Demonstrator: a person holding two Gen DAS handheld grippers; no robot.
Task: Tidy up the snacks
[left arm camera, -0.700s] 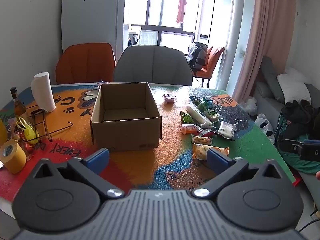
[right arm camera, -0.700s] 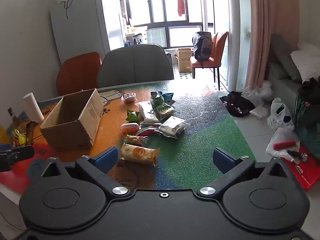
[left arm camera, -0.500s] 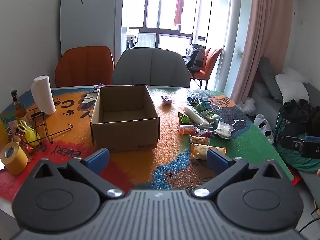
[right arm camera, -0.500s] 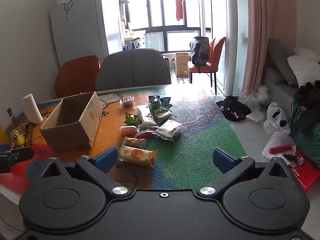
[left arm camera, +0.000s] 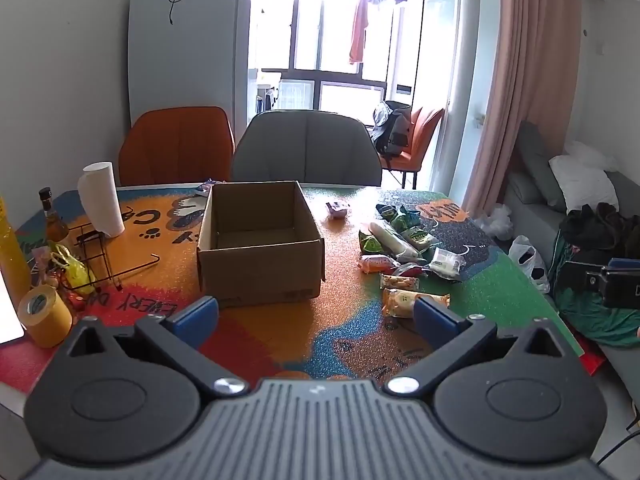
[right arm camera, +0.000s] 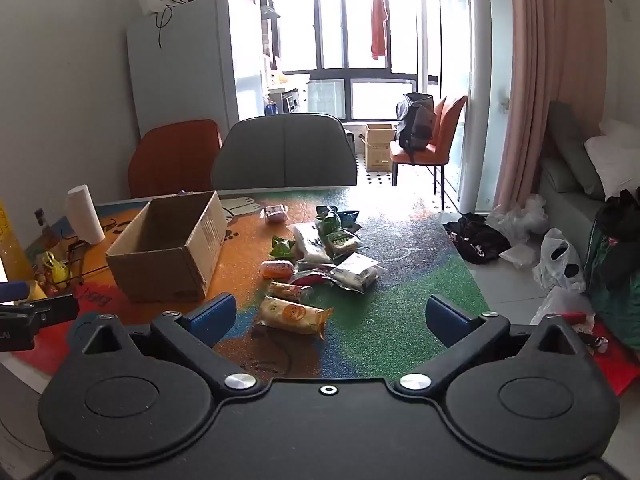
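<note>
Both views look forward along their own claw from above the near edge of the worktop [left arm camera: 280,332], facing the far window. The left wrist view sits toward the worktop's left, with the left claw [left arm camera: 316,316] in its lower foreground and the cardboard box [left arm camera: 260,276] nearly straight ahead and near. The right wrist view sits further right, behind the right claw [right arm camera: 330,316], with the snack pile [right arm camera: 320,256] ahead and the box off to the left. Both share box, snacks and grey chair [left arm camera: 306,148].

Snack packets [right arm camera: 320,256] lie clustered beside the seemingly empty cardboard box [left arm camera: 260,240].
</note>
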